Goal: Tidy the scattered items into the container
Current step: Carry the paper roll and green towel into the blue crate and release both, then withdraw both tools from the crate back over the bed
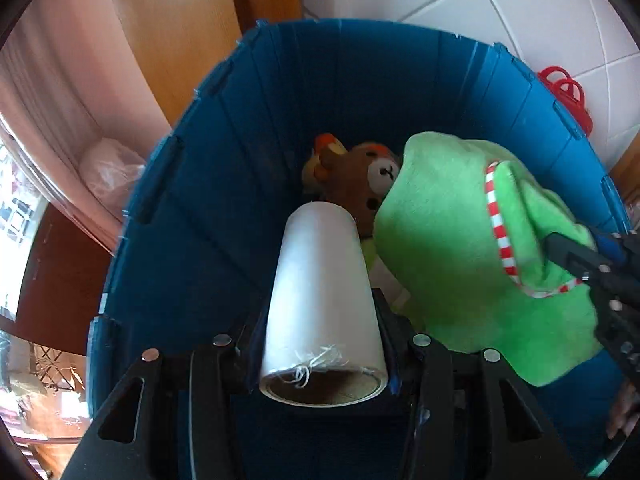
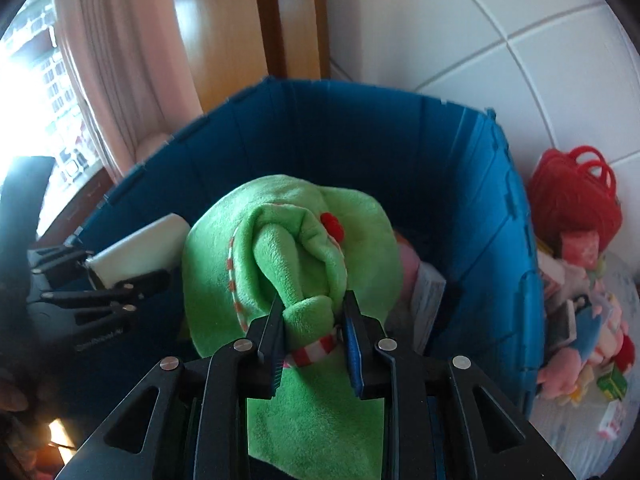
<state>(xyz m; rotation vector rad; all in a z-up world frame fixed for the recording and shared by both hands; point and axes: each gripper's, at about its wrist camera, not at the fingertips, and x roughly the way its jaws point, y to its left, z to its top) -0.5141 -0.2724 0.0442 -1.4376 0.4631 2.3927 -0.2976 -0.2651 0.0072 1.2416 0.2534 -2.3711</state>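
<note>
A deep blue folding container [image 1: 240, 160] fills both views. My left gripper [image 1: 320, 312] is shut on a white roll [image 1: 320, 280] and holds it over the container's inside. A brown teddy bear [image 1: 360, 176] and an orange-yellow toy [image 1: 324, 148] lie at the bottom. My right gripper [image 2: 312, 312] pinches a knob of a green plush toy [image 2: 288, 240] with red-white striped trim, which hangs over the container [image 2: 360, 128]. In the left wrist view the right gripper [image 1: 576, 264] comes in from the right on the green plush toy [image 1: 440, 240]. The left gripper [image 2: 120, 280] with the white roll [image 2: 140, 248] shows at the left of the right wrist view.
A white box [image 2: 430, 300] and something pink [image 2: 408, 264] lie inside the container under the plush. Outside, to the right, are a red net bag [image 2: 572, 196] and a heap of soft toys and small boxes [image 2: 580, 320]. Pink curtain [image 2: 100, 80] and wooden frame [image 2: 288, 20] stand behind.
</note>
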